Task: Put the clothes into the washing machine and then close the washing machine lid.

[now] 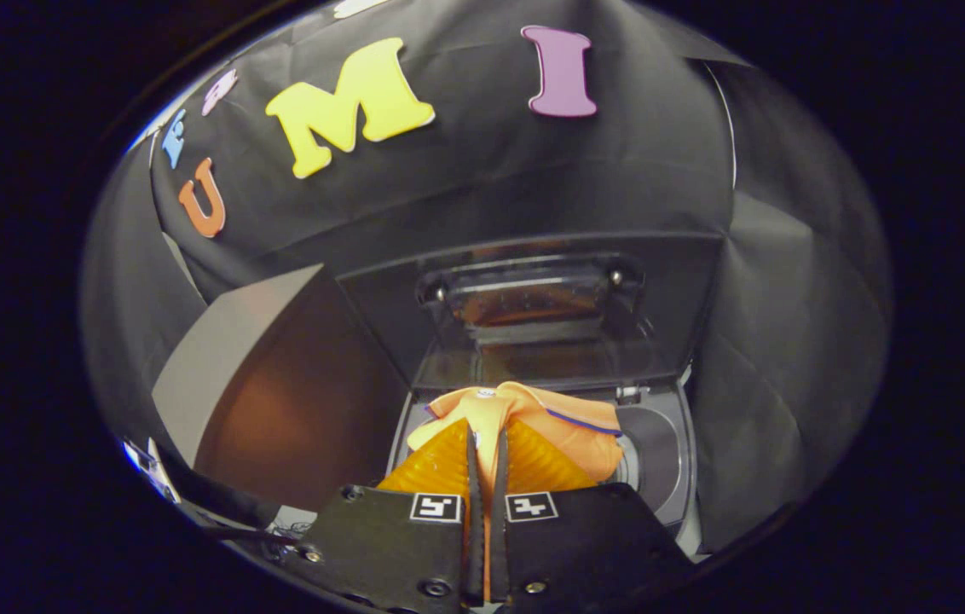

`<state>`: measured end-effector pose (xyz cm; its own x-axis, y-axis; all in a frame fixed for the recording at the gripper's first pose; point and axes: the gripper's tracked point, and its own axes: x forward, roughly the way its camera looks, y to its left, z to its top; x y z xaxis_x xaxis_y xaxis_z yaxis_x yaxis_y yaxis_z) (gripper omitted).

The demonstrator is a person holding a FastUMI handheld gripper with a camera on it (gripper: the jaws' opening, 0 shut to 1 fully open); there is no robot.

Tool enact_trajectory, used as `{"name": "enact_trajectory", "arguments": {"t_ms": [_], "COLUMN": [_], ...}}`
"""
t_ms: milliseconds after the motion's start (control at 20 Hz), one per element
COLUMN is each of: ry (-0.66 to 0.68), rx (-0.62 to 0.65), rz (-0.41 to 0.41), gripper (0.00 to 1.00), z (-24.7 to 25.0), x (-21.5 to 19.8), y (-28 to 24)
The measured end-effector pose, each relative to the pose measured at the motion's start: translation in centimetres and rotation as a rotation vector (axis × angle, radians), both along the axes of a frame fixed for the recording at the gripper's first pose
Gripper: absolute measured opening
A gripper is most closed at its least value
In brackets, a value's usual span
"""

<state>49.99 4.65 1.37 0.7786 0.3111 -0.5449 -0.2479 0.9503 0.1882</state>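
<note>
My tongs [487,443] point forward and a little downward, their 2 fingers [440,465] drawn almost together, with only a thin slit between them. In that slit they pinch a fold of the orange clothes [534,418]; both fingers press on the cloth. The garment bunches up just ahead of the fingertips, with a thin dark-blue trim line along one edge and a small pale tag near its top.

Under and beyond the garment is the washing machine [678,477], seen from above. Its grey top rim curves around the right side of the cloth, and part of the dark round opening [649,443] shows to the right of the garment, so there is free room on that side.

Beyond that the washing machine lid [534,298] stands raised and tilted back, its dark glossy panel facing me. To the left, a brown flat panel [278,401] stands close beside the machine. The black booth wall [491,170] closes in behind.
</note>
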Motion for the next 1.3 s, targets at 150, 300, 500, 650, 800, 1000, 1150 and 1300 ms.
{"name": "enact_trajectory", "arguments": {"t_ms": [150, 300, 500, 650, 800, 1000, 1150, 1300], "ry": [0.052, 0.100, 0.204, 0.286, 0.372, 0.450, 0.487, 0.486], "rx": [-0.035, -0.054, -0.054, -0.061, -0.081, -0.099, -0.098, -0.115], "rz": [-0.010, -0.032, -0.090, -0.127, -0.165, -0.185, -0.183, -0.185], "gripper": [0.06, 0.06, 0.06, 0.06, 0.06, 0.06, 0.08, 0.10], "z": [-3.4, -6.2, -10.6, -13.7, -16.2, -18.0, -18.6, -18.6], "x": [1.1, 2.0, 3.0, 2.9, 2.3, 1.6, 1.3, 1.1], "y": [0.3, 0.3, -0.5, -1.2, -1.9, -2.4, -2.3, -2.4]}}
